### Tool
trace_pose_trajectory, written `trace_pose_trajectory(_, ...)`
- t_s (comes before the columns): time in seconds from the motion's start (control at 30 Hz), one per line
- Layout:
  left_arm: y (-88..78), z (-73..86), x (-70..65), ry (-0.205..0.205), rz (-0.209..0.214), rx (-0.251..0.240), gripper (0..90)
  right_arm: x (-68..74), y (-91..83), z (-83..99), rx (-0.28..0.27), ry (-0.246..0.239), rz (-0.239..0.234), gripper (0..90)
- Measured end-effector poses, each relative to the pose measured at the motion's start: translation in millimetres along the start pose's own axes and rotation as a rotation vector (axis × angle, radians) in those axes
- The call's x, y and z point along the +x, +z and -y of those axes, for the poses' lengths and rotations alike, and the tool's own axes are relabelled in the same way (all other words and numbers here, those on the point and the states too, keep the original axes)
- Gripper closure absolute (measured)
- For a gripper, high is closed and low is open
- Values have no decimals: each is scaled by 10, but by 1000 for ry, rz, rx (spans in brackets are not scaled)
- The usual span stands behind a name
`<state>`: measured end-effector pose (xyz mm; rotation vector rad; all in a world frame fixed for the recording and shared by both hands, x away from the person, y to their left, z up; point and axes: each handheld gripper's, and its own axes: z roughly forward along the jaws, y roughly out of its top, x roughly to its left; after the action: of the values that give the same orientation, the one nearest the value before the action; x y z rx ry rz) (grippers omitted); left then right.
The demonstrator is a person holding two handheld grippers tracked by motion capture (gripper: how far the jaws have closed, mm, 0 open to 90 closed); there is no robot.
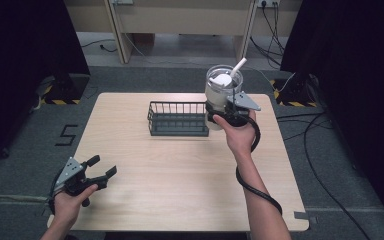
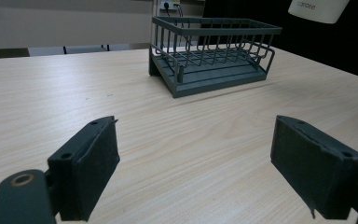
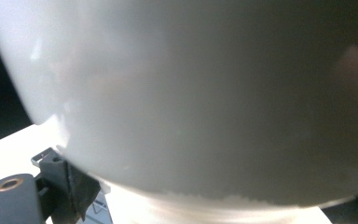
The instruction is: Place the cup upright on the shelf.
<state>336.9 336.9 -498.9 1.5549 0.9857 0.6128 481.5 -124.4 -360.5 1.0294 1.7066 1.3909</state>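
A white cup [image 1: 221, 92] with a clear upper part and a white straw is held up in the air by my right gripper [image 1: 225, 114], which is shut on its lower body, just right of the dark wire basket [image 1: 178, 119]. In the right gripper view the cup's pale wall [image 3: 191, 93] sits pressed between the jaws. My left gripper [image 1: 100, 168] rests low at the table's front left, open with nothing between its fingers. In the left gripper view the basket [image 2: 214, 53] stands ahead on the wood, and the cup's bottom [image 2: 319, 9] hangs at the top right.
The light wooden table [image 1: 180, 175] has open surface in front of the basket. Black cables [image 1: 325, 150] lie on the grey floor to the right. Dark curtains flank both sides, and a wooden bench stands beyond the far edge.
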Motion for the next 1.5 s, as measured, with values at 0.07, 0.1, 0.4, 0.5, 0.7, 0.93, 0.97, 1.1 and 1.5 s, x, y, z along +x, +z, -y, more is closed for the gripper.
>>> trace_pose_trajectory(0.07, 1, 1, 0, 0, 1, -1, 144, 23, 32, -27, -1, -5, -5, 112)
trace_pose_trajectory(0.1, 1, 1, 0, 0, 1, -1, 144, 32, 43, -36, 1, -7, -5, 112)
trace_pose_trajectory(0.4, -1, 0, 3, -1, 1, -1, 144, 92, 155, -76, 2, -7, -18, 112)
trace_pose_trajectory(0.5, -2, 0, 3, -2, 1, -1, 144, 104, 181, -81, 4, -8, -19, 111)
trace_pose_trajectory(0.7, 0, 0, 4, -2, 2, -1, 144, 134, 257, -95, 6, -1, -29, 112)
trace_pose_trajectory(0.93, 6, 2, 4, -3, 2, -1, 144, 185, 364, -112, 3, 2, -37, 112)
trace_pose_trajectory(0.97, 7, 3, 4, -4, 2, -1, 144, 185, 364, -112, 3, 2, -37, 112)
trace_pose_trajectory(1.1, 7, 3, 6, -6, 1, -2, 144, 213, 420, -117, 5, 6, -43, 112)
trace_pose_trajectory(1.5, 12, 7, 6, -9, 1, 0, 144, 320, 626, -153, 10, 10, -56, 112)
